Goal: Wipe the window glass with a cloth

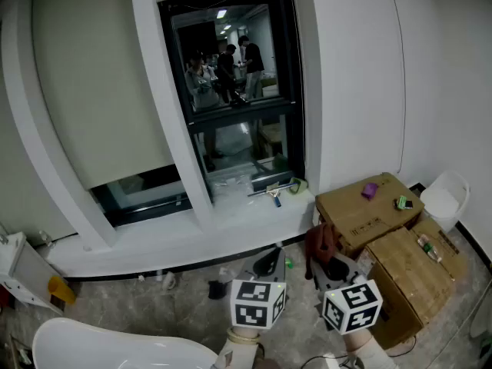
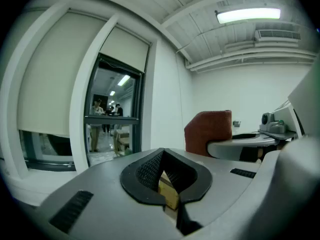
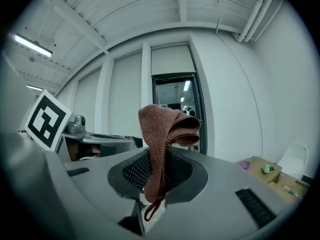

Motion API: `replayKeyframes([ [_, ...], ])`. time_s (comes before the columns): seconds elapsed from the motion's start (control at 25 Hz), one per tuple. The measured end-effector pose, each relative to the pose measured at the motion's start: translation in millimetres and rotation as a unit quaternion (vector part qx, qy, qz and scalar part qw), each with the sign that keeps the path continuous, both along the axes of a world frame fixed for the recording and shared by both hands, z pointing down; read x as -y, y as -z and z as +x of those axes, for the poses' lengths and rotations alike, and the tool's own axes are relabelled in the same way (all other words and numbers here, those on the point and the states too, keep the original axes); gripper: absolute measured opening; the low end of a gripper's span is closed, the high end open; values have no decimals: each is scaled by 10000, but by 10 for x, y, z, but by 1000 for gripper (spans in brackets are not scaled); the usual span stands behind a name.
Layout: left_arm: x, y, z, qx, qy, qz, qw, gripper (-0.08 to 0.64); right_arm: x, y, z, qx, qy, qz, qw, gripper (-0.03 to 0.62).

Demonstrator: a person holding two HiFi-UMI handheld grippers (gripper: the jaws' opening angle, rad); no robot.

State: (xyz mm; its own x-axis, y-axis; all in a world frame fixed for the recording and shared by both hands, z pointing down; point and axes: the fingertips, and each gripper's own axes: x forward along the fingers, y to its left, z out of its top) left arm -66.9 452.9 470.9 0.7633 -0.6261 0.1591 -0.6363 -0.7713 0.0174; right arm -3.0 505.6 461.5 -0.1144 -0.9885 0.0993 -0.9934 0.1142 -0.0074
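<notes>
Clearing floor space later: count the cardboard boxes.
2. One cardboard box stands right of the window; the second box adjoins it, nearer the camera. Others may be hidden.

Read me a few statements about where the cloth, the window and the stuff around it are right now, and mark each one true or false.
The right gripper is shut on the brown cloth. True.
The cloth is pressed against the window glass. False: it is held well short of the glass.
A squeegee lies on the window sill. True.
The cardboard boxes stand left of the window. False: they stand to its right.
</notes>
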Motion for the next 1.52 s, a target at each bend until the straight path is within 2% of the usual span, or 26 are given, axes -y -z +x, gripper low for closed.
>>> replayKeyframes([
  [0.4,56,-68,-20,36,86,-46,9999,5,77,-77,-41,24,128,-59,9999,55],
  [0.52,129,-110,-11,35,122,-102,9999,5,141,-76,-29,184,225,-3,9996,54],
  [0.84,620,-165,103,31,214,-77,9997,5,561,-152,175,280,281,25,9992,55],
  [1.12,1517,-224,343,-11,250,-70,9997,5,1414,-290,410,316,357,-75,9988,55],
  [1.52,3475,-65,579,-67,427,-121,9990,5,3380,27,714,111,485,38,9988,55],
])
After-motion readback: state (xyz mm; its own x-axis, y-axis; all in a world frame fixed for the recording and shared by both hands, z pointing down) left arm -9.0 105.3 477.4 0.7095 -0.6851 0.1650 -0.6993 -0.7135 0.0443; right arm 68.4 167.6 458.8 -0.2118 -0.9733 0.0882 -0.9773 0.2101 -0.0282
